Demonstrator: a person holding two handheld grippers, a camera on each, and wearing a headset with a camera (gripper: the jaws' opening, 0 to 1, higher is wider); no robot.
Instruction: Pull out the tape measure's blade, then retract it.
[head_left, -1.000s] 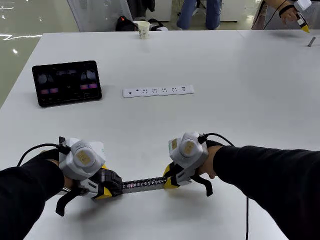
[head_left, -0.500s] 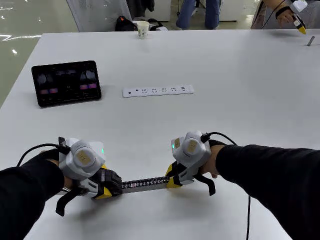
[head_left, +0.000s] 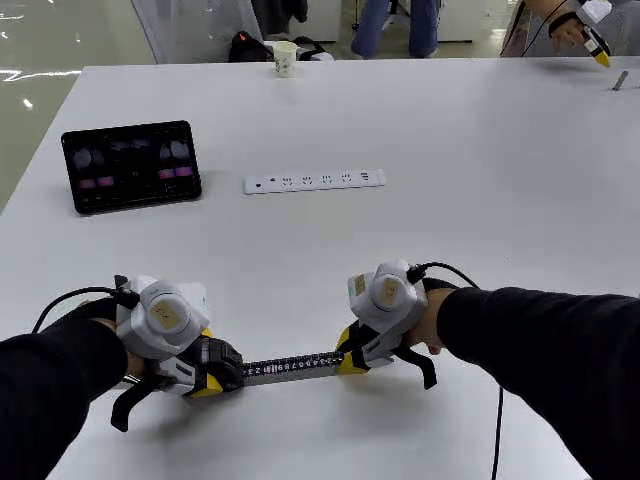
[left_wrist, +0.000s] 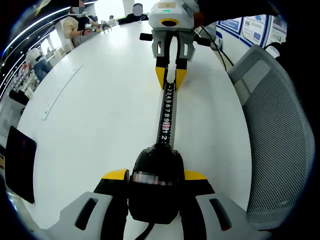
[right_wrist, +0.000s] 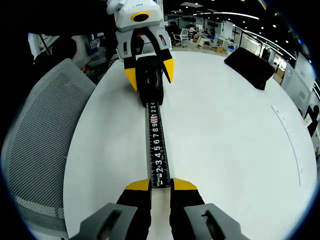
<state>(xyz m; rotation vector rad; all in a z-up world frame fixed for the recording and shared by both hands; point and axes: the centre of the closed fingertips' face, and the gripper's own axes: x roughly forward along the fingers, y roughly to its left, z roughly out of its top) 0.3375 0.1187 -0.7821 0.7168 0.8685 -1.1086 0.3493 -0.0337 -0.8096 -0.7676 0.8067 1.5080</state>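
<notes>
The black tape measure case (head_left: 219, 363) (left_wrist: 155, 175) (right_wrist: 150, 75) sits near the table's front edge, and my left gripper (head_left: 208, 372) (left_wrist: 155, 176) is shut on it. Its dark numbered blade (head_left: 292, 366) (left_wrist: 166, 111) (right_wrist: 156, 145) runs out to the right, flat over the white table (head_left: 420, 180). My right gripper (head_left: 345, 360) (right_wrist: 160, 185) is shut on the blade's tip, with its yellow fingertips (left_wrist: 161, 76) on both sides of it. The two grippers face each other along the blade.
A black tablet (head_left: 130, 165) stands at the left and a white power strip (head_left: 314, 181) lies mid-table. A paper cup (head_left: 285, 57) is at the far edge. Another person's hand with a tool (head_left: 580, 28) works at the far right. A mesh chair (left_wrist: 275, 125) stands behind me.
My right gripper has moved a little to the right with the blade's tip, so slightly more blade is out. The left gripper and case have stayed put.
</notes>
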